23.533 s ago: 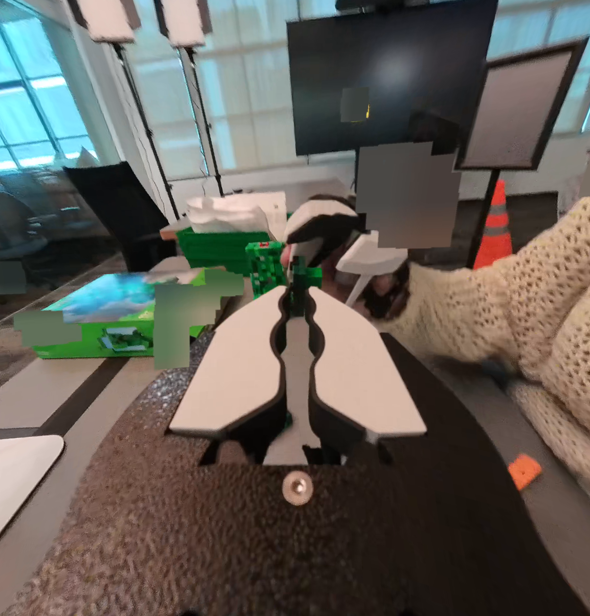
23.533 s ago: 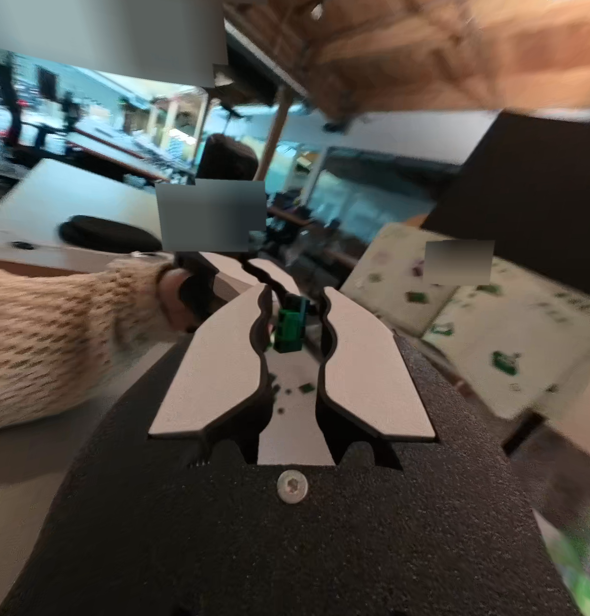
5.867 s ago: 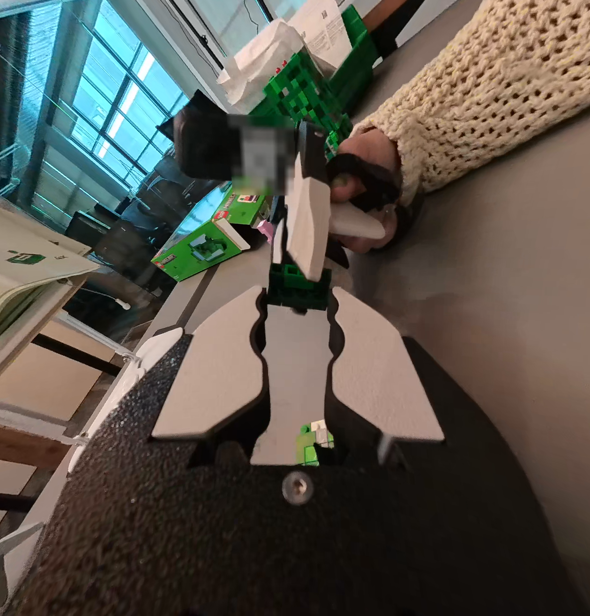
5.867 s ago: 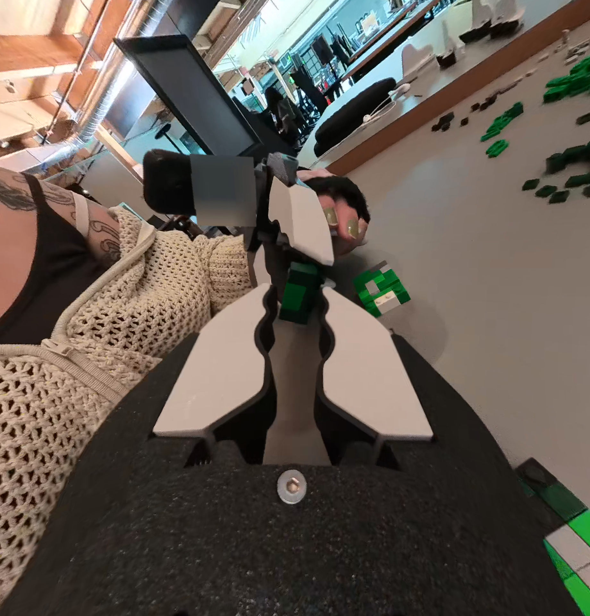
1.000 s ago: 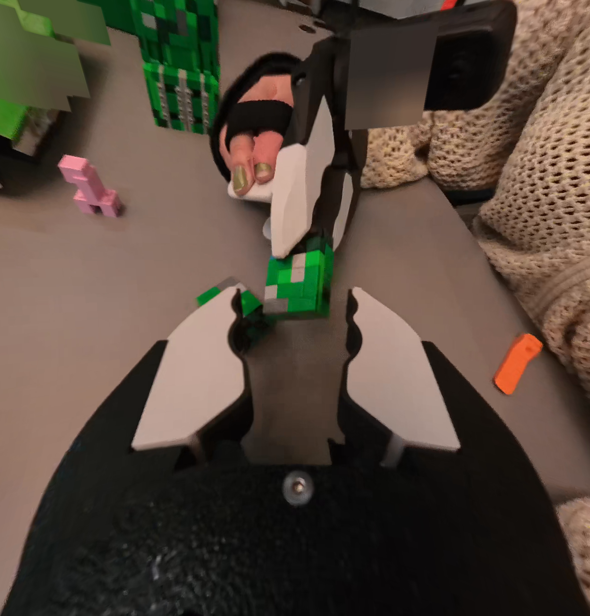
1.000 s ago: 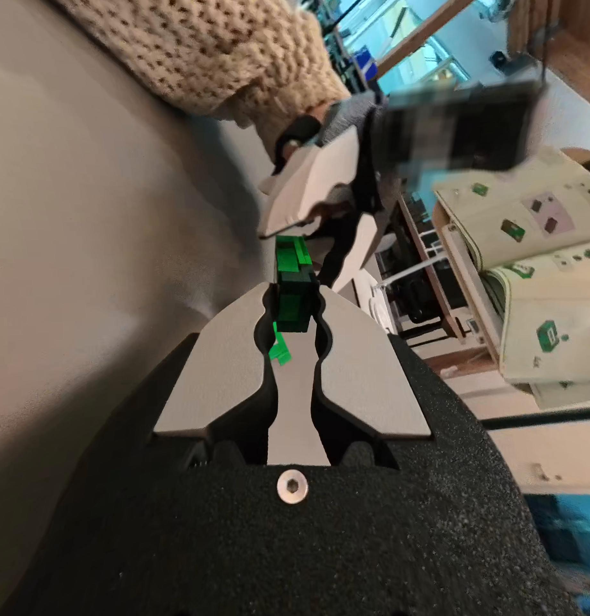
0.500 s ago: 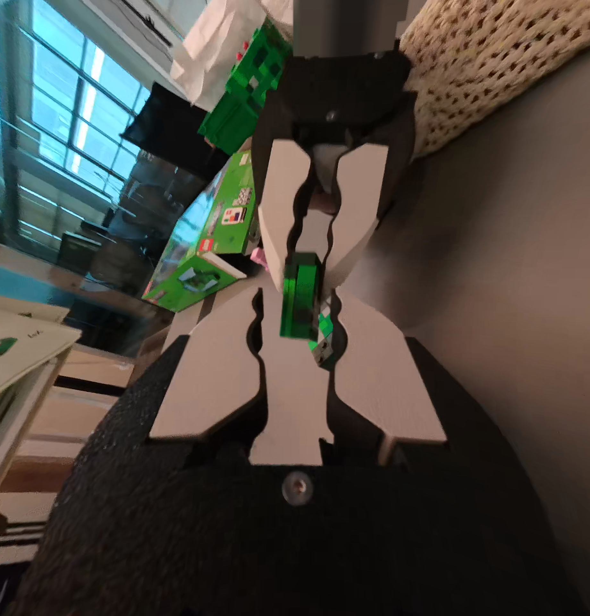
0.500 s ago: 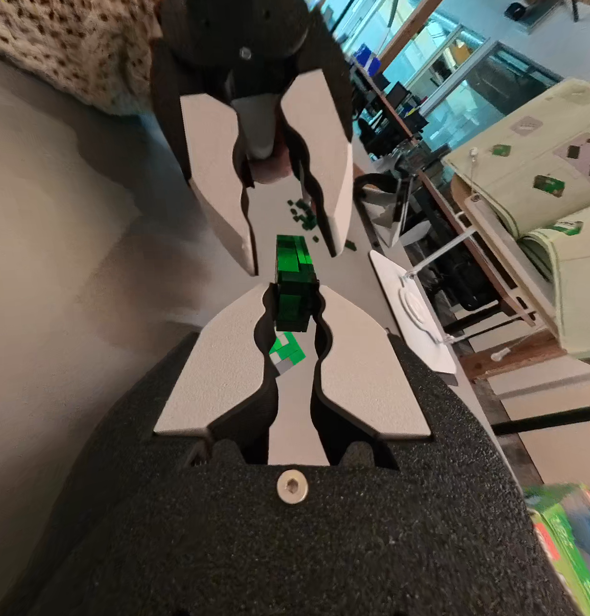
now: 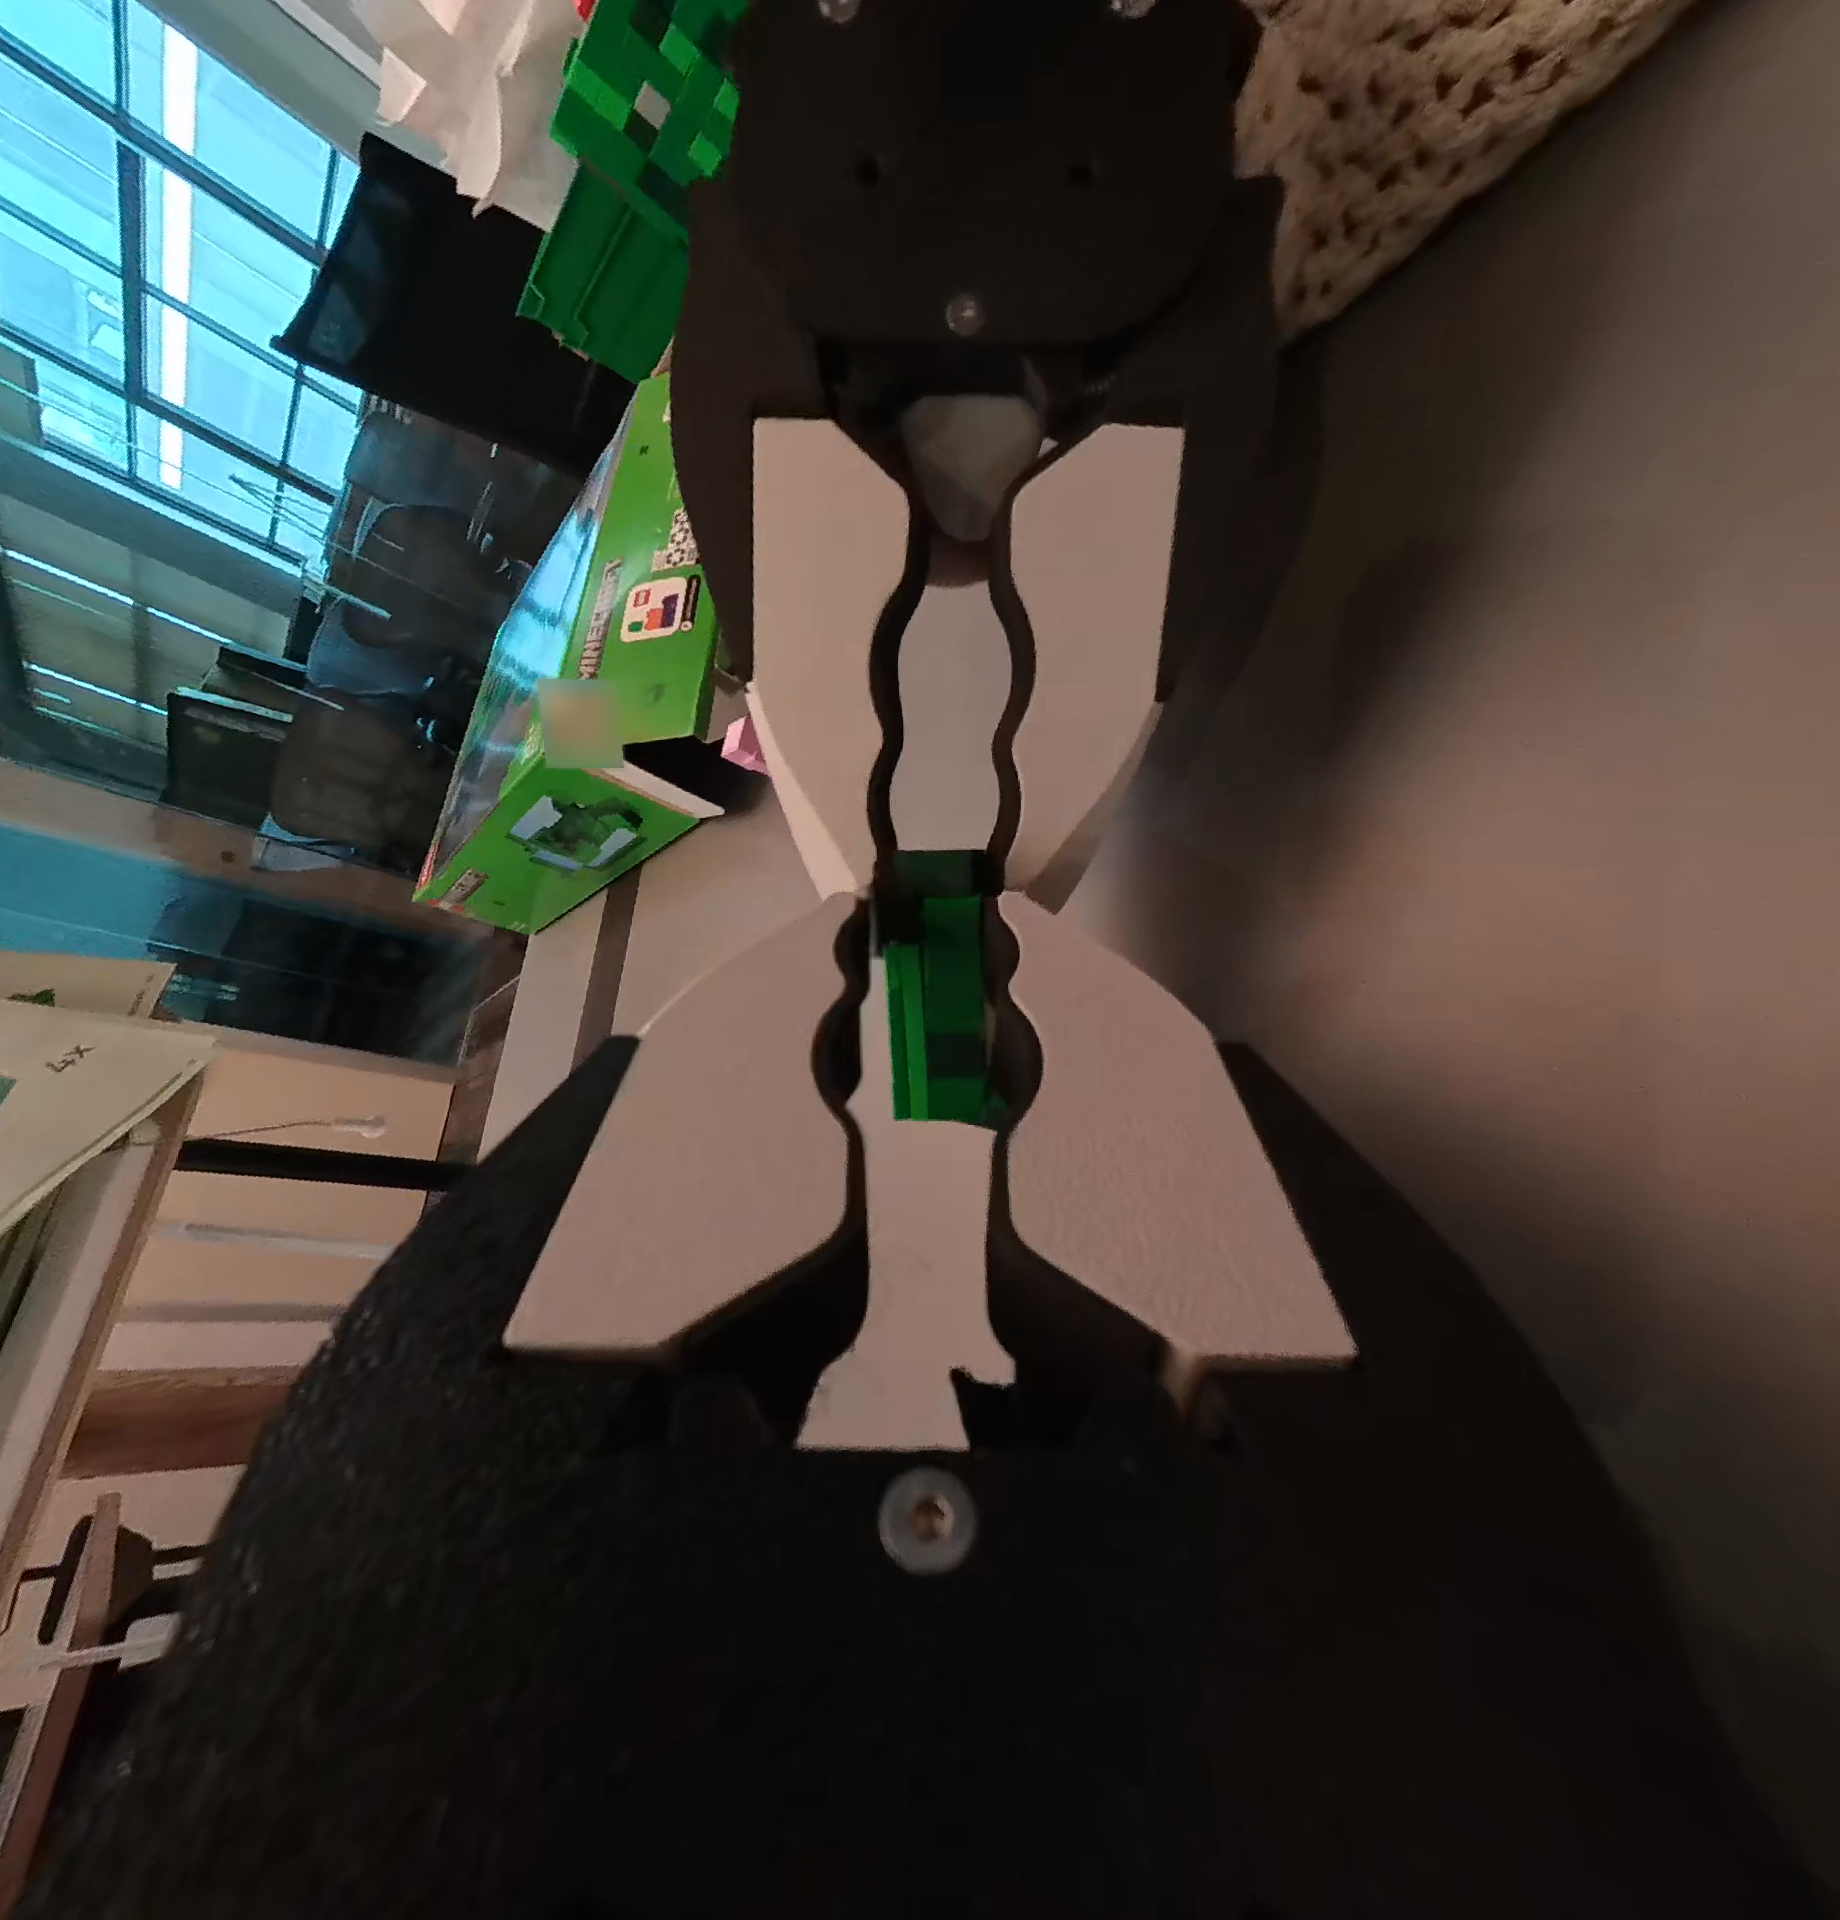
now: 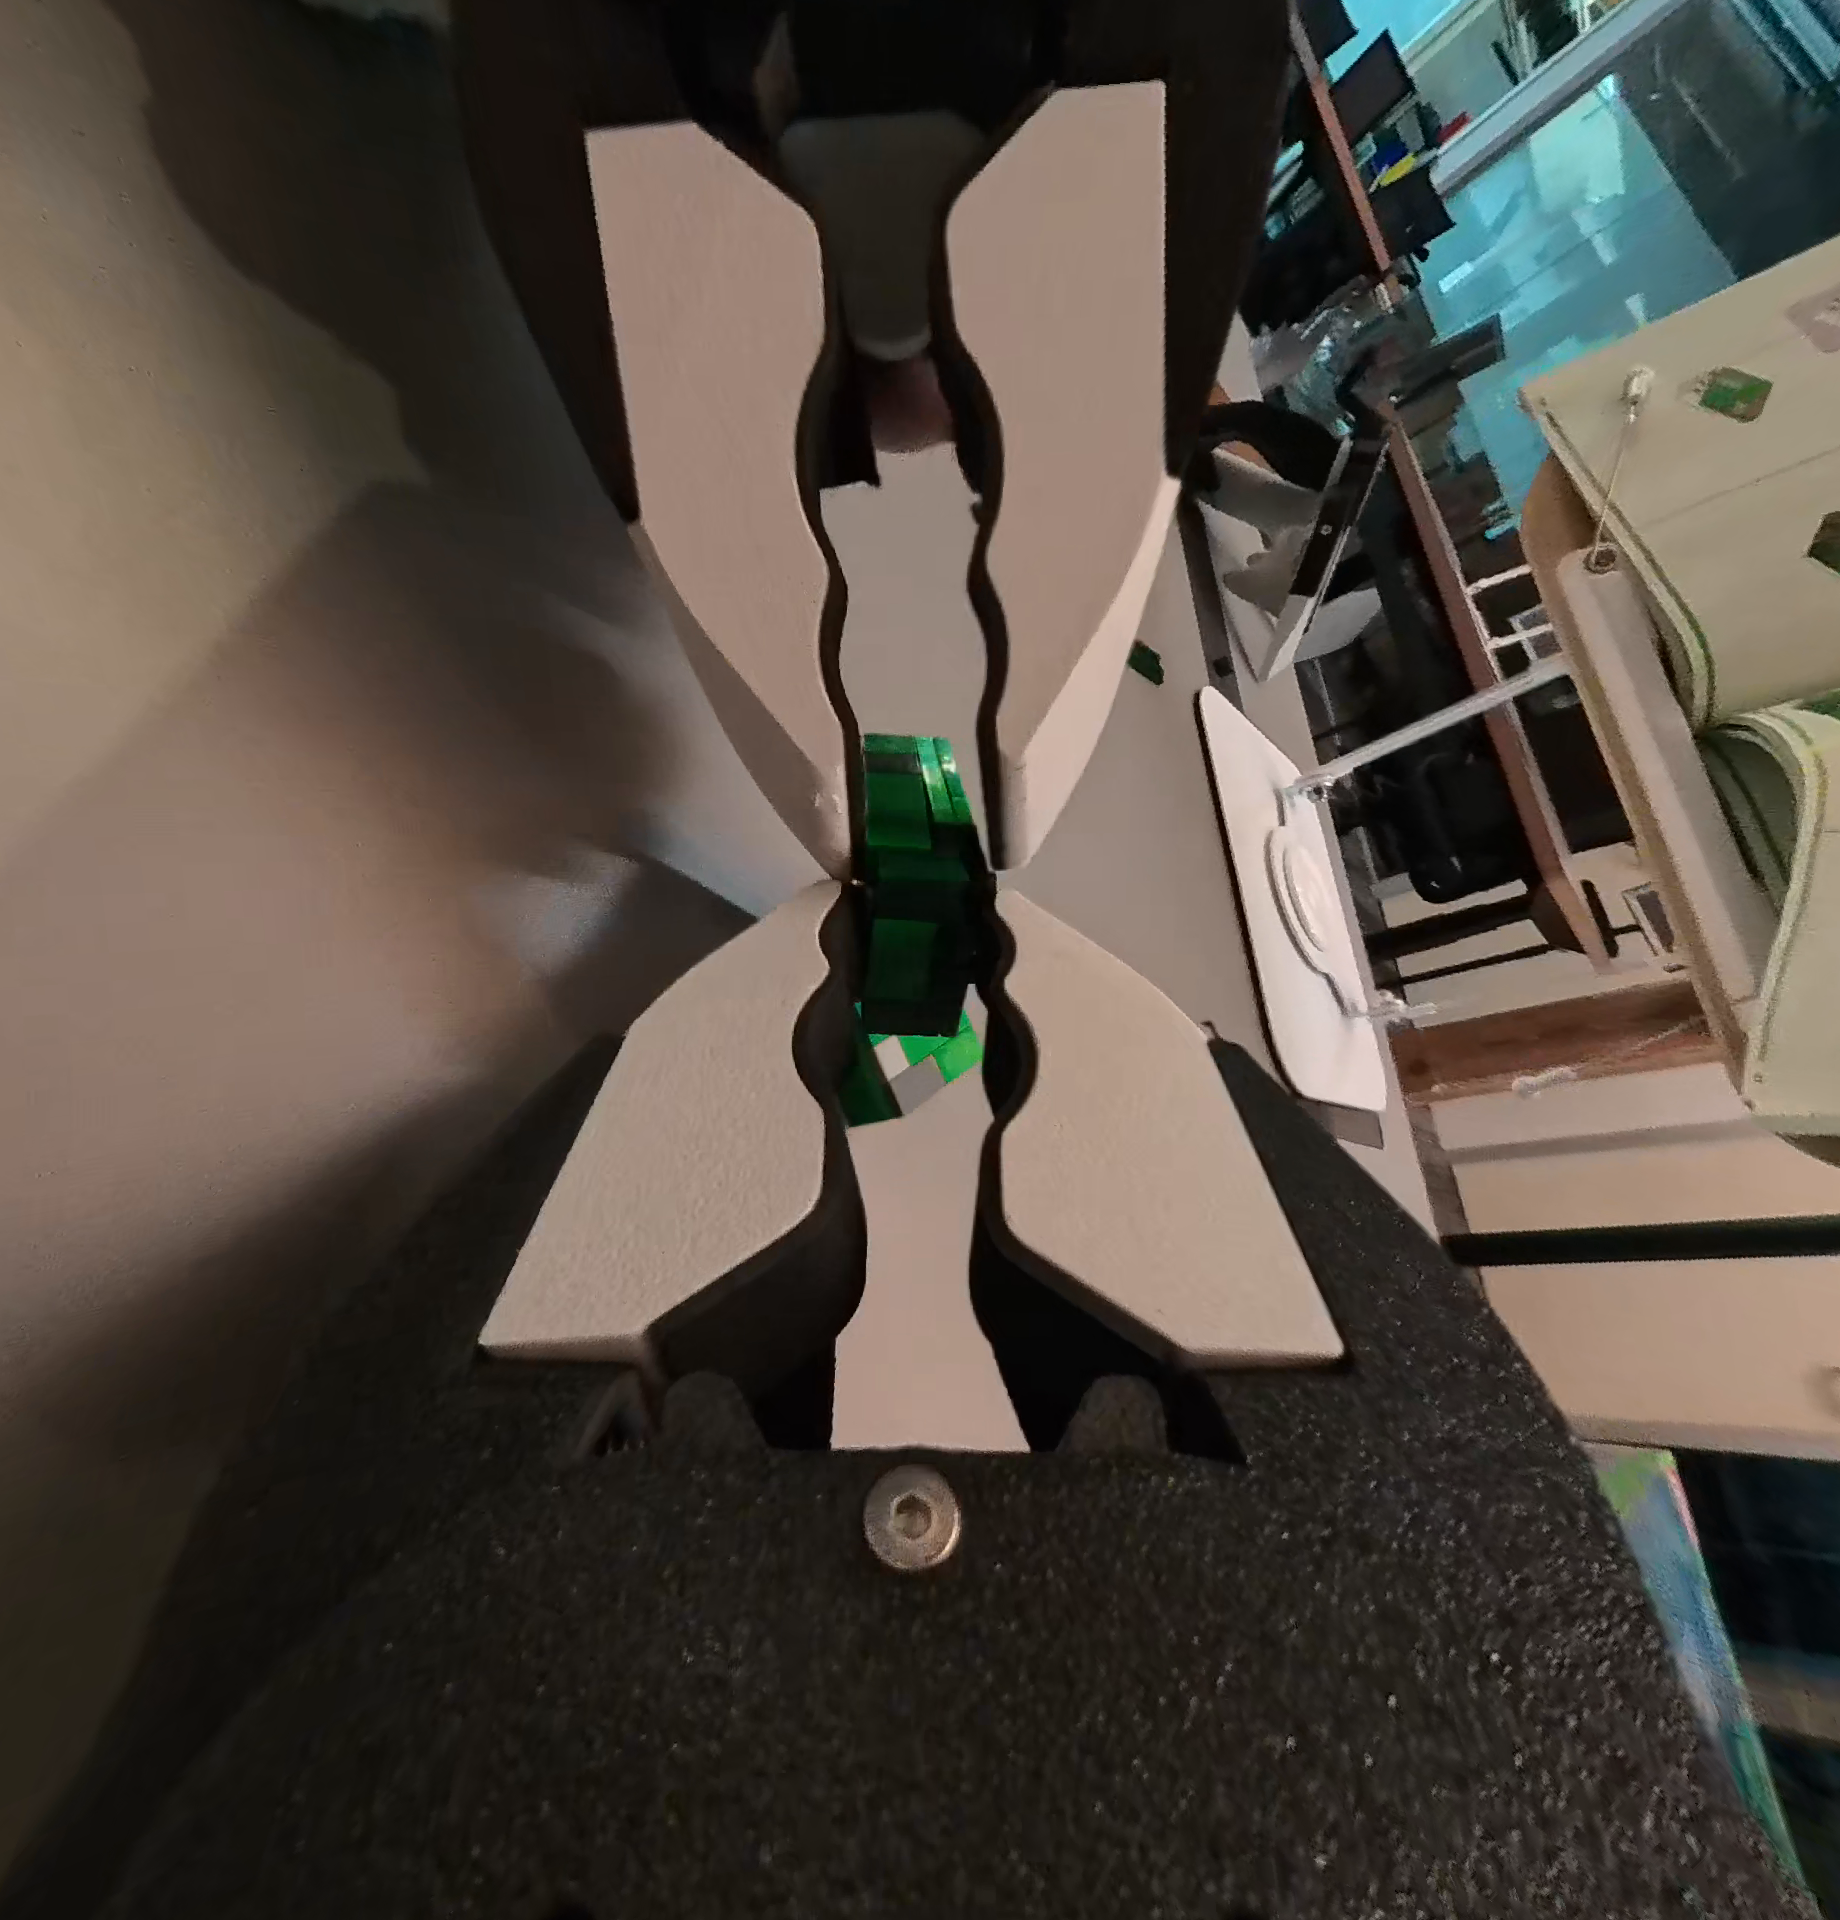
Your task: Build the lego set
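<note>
The left claw (image 9: 931, 925) and the right claw (image 10: 921, 883) met tip to tip, each closed on the same green lego piece (image 9: 937, 997), which hung between them above the grey bench (image 9: 1581, 831). In the left wrist view the piece sat against that claw's right finger, with a sliver of gap on the other side, and the right claw (image 9: 937, 883) faced in from above, pinching the piece's far end. The right wrist view showed what the other could not — a lower part of the lego piece (image 10: 921, 914) with pale grey and white squares, tilted below the dark green block, and the left claw (image 10: 921, 831) clamped on the brighter top end. Beyond the claws, only the left wrist view took in the green set box (image 9: 573, 727) lying on the bench edge, a built green figure (image 9: 646, 125) behind it and a small pink piece (image 9: 744, 748) — while the right wrist view alone caught the open instruction booklet (image 10: 1747, 582) on its white stand (image 10: 1300, 904).
</note>
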`<state>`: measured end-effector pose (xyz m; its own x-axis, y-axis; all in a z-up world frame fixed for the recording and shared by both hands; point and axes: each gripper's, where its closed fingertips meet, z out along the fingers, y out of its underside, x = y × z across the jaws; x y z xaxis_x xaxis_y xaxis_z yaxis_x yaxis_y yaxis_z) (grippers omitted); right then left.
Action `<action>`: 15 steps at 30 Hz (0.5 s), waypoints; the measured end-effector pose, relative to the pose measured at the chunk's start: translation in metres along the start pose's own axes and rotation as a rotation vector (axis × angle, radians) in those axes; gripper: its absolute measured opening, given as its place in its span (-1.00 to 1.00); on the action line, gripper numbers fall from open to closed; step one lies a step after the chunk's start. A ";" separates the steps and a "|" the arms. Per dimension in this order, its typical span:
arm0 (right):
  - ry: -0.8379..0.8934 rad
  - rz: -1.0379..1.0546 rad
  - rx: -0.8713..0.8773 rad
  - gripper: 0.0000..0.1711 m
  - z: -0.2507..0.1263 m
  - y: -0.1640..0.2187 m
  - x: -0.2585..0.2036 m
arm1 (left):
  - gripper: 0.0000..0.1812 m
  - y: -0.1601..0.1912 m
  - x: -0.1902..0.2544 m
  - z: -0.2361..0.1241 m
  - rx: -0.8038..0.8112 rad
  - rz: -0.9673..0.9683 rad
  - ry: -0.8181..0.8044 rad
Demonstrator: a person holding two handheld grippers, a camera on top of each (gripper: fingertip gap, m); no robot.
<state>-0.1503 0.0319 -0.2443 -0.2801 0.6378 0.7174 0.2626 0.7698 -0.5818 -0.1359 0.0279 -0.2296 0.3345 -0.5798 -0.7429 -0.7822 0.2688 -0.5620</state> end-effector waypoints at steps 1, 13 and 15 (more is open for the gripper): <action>0.005 -0.004 -0.006 -0.76 0.000 0.000 0.001 | -0.77 0.001 0.000 0.000 0.000 -0.016 -0.001; 0.016 -0.039 -0.060 -0.77 0.004 0.002 0.000 | -0.82 0.005 0.002 0.001 -0.010 -0.090 0.033; 0.019 -0.045 -0.060 -0.77 0.004 0.002 0.000 | -0.82 0.005 0.002 0.000 -0.003 -0.086 0.036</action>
<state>-0.1537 0.0335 -0.2471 -0.2754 0.6012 0.7501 0.3052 0.7946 -0.5248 -0.1391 0.0282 -0.2339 0.3810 -0.6282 -0.6784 -0.7531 0.2147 -0.6218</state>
